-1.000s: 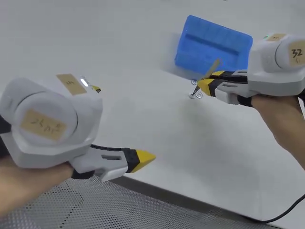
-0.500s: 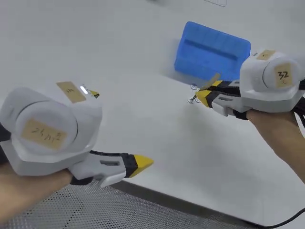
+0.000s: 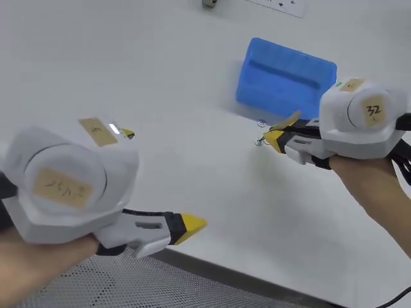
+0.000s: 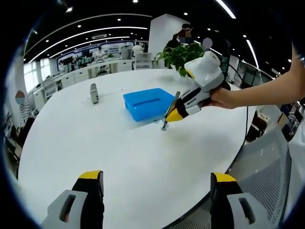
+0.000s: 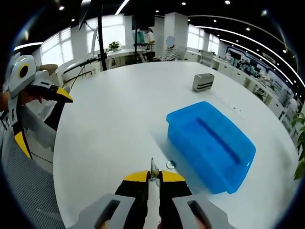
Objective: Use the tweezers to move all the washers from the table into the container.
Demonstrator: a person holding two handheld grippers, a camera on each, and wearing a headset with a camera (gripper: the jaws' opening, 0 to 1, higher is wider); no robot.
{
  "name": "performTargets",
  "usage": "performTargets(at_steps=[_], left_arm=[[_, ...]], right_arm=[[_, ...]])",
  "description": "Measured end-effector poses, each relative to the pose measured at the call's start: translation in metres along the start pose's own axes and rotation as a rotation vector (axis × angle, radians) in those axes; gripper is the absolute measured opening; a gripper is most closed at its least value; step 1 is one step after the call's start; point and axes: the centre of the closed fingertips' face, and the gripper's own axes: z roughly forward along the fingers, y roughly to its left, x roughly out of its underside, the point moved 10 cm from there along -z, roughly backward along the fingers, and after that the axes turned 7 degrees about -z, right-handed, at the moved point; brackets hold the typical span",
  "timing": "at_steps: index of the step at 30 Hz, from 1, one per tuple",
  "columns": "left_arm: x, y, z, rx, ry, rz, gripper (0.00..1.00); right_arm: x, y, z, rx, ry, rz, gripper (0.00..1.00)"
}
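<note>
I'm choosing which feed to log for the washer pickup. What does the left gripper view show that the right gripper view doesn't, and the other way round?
Left gripper view: the right tool from the side, held in a hand, its tweezers slanting down to the washers; also a potted plant.
Right gripper view: the left tool seen from outside, jaws wide apart, near the table's edge.
Shared: the blue container, the tweezers and washers just in front of it, a small grey box, the white table.

Grey box (image 5: 203,82) — potted plant (image 4: 177,53)
</note>
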Motion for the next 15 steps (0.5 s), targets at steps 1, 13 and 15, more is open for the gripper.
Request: performTargets(at_steps=[1, 13, 15], left_arm=[[-0.001, 0.000, -0.001, -0.001, -0.001, 0.001, 0.95], [-0.006, 0.000, -0.018, -0.035, -0.041, 0.007, 0.98], [-0.005, -0.001, -0.021, -0.036, -0.046, 0.004, 0.98]], right_arm=[[0.000, 0.000, 0.000, 0.001, 0.000, 0.002, 0.03], [-0.020, 0.000, -0.021, -0.001, -0.019, 0.021, 0.02], [-0.022, 0.002, -0.025, 0.004, -0.017, 0.009, 0.02]])
